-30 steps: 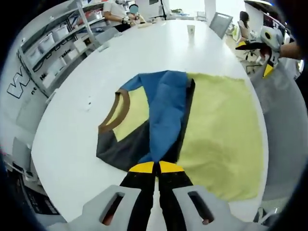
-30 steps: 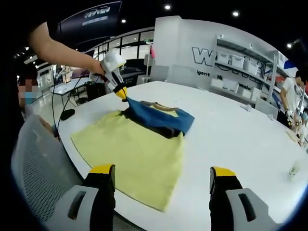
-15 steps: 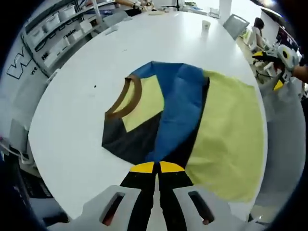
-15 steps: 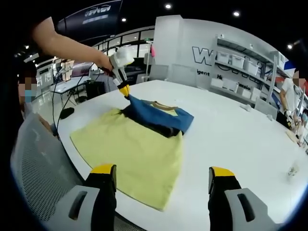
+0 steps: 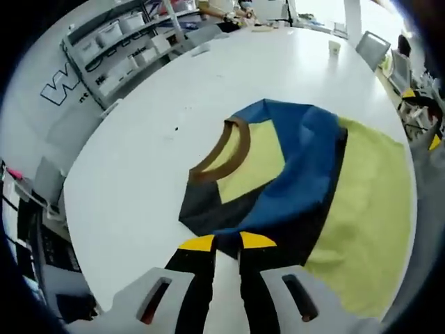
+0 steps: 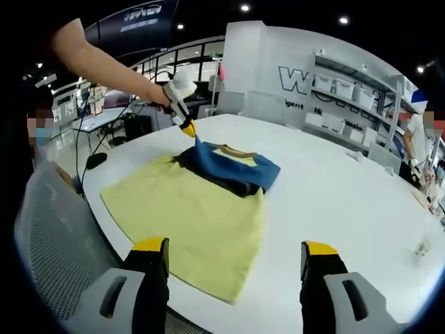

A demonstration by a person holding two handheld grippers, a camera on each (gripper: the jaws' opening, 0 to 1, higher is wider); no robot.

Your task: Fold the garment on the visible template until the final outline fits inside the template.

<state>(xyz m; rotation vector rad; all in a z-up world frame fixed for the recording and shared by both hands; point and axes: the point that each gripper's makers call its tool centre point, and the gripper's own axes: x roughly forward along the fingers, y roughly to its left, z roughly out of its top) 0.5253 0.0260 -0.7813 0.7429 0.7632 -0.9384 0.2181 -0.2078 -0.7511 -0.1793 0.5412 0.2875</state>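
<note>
So the left gripper (image 5: 226, 241) has loosened since half a second ago, jaws now slightly parted at the garment (image 5: 278, 174) mid-frame, collar pointing upper left. Right gripper (image 6: 235, 249) hangs wide open.

A large white oval worktop (image 5: 139, 139) carries a flat yellow-green cloth template (image 6: 188, 223) near its close edge. Partly on that template lies a folded blue, black and yellow garment with a brown collar (image 5: 264, 174). Far beyond the garment a small white cup (image 5: 334, 47) stands on the worktop.
</note>
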